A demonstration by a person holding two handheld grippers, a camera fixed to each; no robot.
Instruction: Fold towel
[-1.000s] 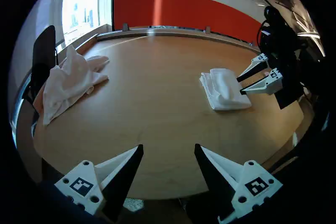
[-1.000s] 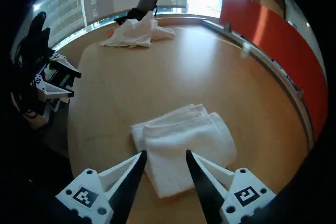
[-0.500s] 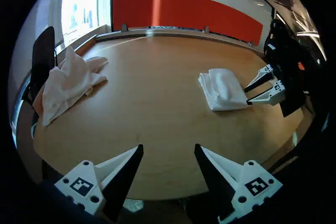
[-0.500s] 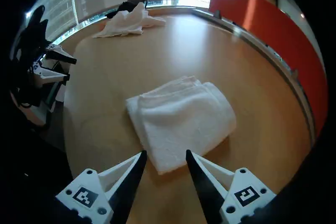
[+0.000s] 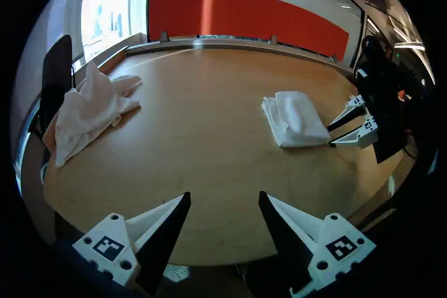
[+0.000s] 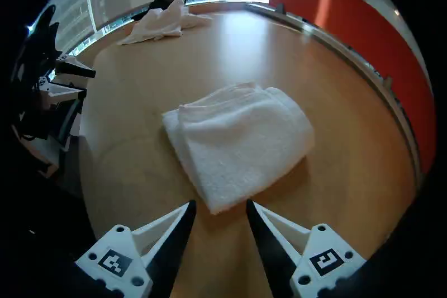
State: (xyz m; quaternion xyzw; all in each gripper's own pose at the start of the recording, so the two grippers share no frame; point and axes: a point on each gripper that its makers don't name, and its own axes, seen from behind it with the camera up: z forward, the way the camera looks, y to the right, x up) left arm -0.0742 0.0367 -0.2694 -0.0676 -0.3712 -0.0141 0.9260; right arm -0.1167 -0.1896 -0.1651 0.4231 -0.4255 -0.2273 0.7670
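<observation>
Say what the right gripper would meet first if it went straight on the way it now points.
The right gripper would most likely meet the folded towel: its near corner lies on the table just ahead of the open fingers. The gripper's height above the table is unclear.

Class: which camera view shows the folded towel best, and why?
The right gripper view: the folded towel lies close ahead, its stacked layers plain. The left gripper view shows it small and far, beside the right gripper.

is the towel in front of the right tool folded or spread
Folded: the towel lies as a compact thick rectangle, layered edges showing along one side.
</observation>
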